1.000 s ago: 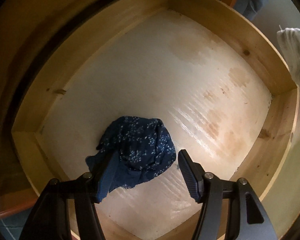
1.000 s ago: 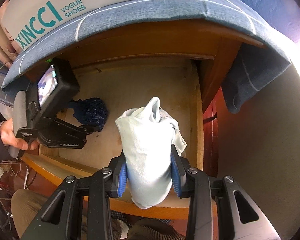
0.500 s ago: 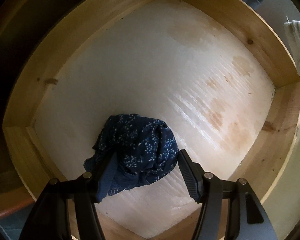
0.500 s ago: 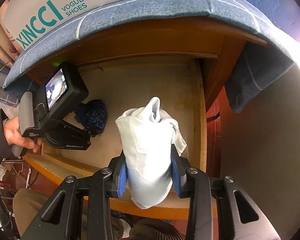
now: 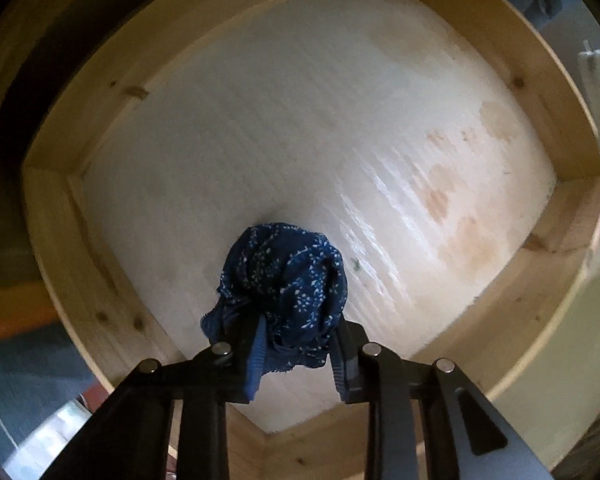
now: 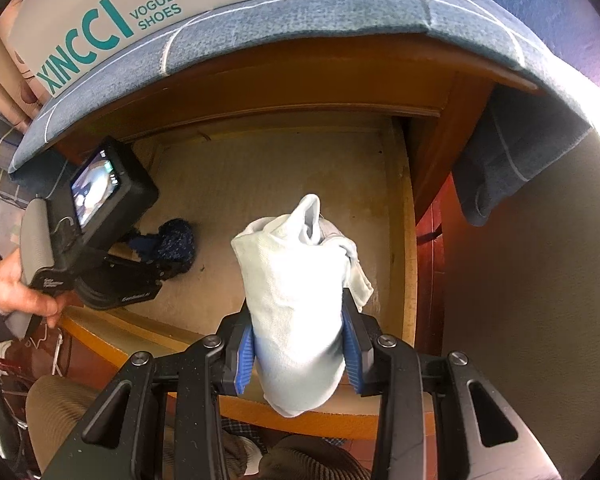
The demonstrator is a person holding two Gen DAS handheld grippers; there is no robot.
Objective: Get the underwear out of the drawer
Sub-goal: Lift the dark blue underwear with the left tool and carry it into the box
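Navy floral underwear sits bunched in the wooden drawer as the downward-pointing left hand-held gripper closes around it, while the right hand-held gripper pinches pale underwear.

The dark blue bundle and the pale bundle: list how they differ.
Colour: the dark blue bundle is navy with small white specks; the pale bundle is plain, whitish.
Place: the dark blue bundle is low inside the drawer; the pale bundle is raised over the drawer's front part.
Grip: the left gripper is closing on the dark one; the right gripper is clamped on the pale one.
Both are bunched cloth.
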